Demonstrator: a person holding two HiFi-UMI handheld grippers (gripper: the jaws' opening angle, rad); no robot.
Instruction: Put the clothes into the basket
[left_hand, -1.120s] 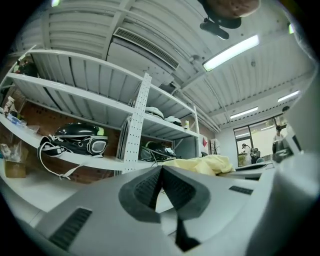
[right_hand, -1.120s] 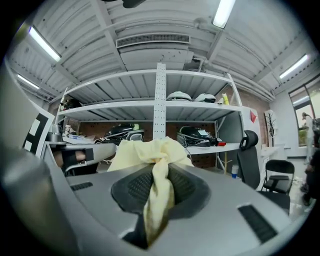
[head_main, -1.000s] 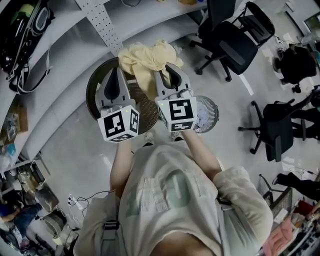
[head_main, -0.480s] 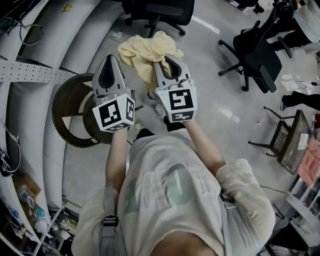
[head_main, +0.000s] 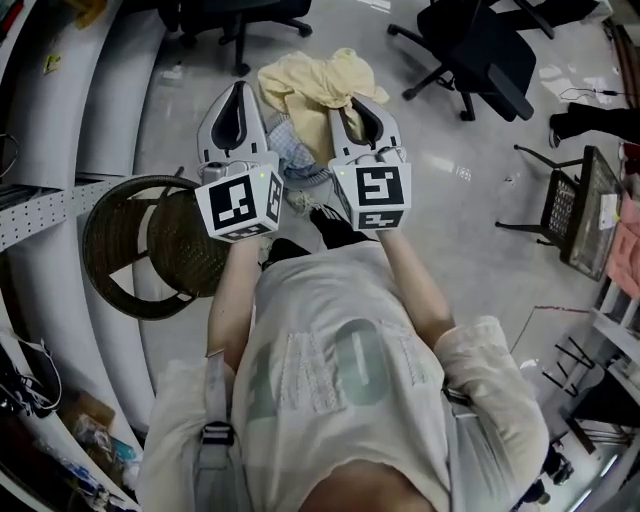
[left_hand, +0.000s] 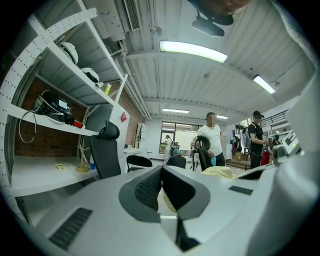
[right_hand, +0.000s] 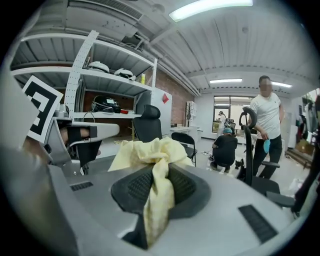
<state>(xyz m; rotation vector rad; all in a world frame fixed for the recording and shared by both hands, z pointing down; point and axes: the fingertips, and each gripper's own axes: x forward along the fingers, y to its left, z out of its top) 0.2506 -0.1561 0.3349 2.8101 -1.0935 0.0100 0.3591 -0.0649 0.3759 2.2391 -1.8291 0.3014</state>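
The right hand-held gripper (head_main: 357, 108) is clenched on the yellow garment (head_main: 312, 75). The left hand-held gripper (head_main: 238, 92) is closed. The garment hangs outside the woven basket (head_main: 100, 215).

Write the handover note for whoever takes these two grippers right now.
Right gripper: jaws shut on the yellow garment, which bunches above them and hangs below.
Left gripper: jaws together. A sliver of yellow shows between them, but a grip on it is not certain.
Things: the garment is in the air ahead of the person, over the floor. The wicker basket stands on the floor to the person's left, not under the garment. No clothes show in it.
Done: garment picked up.
Left: carry it over the basket and release.
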